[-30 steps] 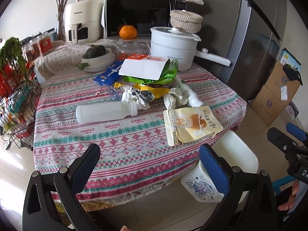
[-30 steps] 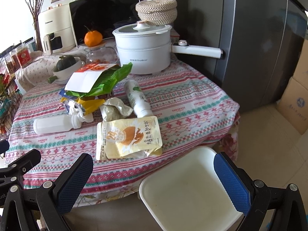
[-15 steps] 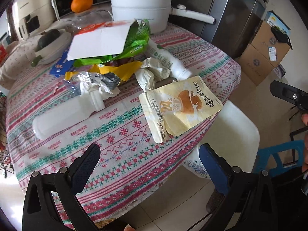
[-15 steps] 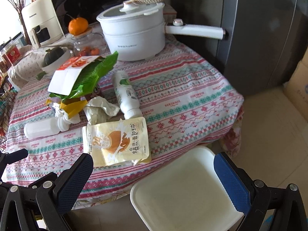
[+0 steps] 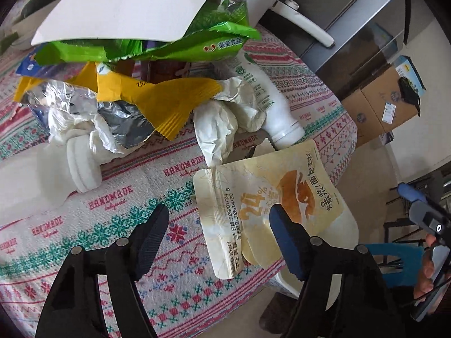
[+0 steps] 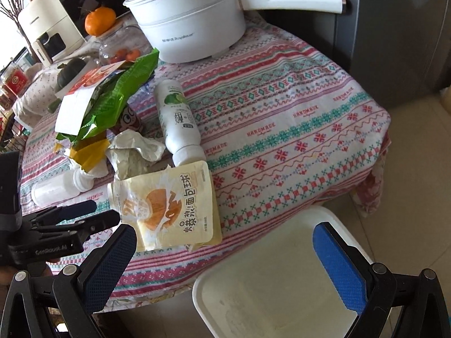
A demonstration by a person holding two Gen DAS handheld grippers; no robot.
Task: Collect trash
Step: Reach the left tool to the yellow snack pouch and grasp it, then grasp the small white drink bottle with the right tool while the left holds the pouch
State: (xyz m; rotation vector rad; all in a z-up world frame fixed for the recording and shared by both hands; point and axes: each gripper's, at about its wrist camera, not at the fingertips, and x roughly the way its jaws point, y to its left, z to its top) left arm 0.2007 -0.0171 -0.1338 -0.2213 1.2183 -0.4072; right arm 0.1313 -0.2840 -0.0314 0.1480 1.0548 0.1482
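Trash lies on the patterned tablecloth [image 5: 118,197]: a yellow snack pouch [image 5: 270,197] [image 6: 172,205] at the near edge, a white bottle [image 5: 265,101] [image 6: 180,118] lying down, crumpled white paper [image 5: 222,121], a green bag [image 5: 174,45], yellow and foil wrappers, and a second white bottle [image 5: 42,177]. My left gripper [image 5: 220,222] is open, low over the cloth, its right finger above the pouch's left part. My right gripper [image 6: 225,245] is open and empty above the white bin [image 6: 276,276] beside the table.
A white electric pot [image 6: 191,19] with a long handle stands at the table's back. An orange [image 6: 100,24], a jar, an air fryer [image 6: 48,25] and a microwave are behind. A grey fridge [image 6: 394,28] and cardboard boxes [image 5: 380,109] are to the right.
My left gripper has moved forward and down to the table, from in front of it to right over the pouch. My right gripper has moved a little closer above the bin.
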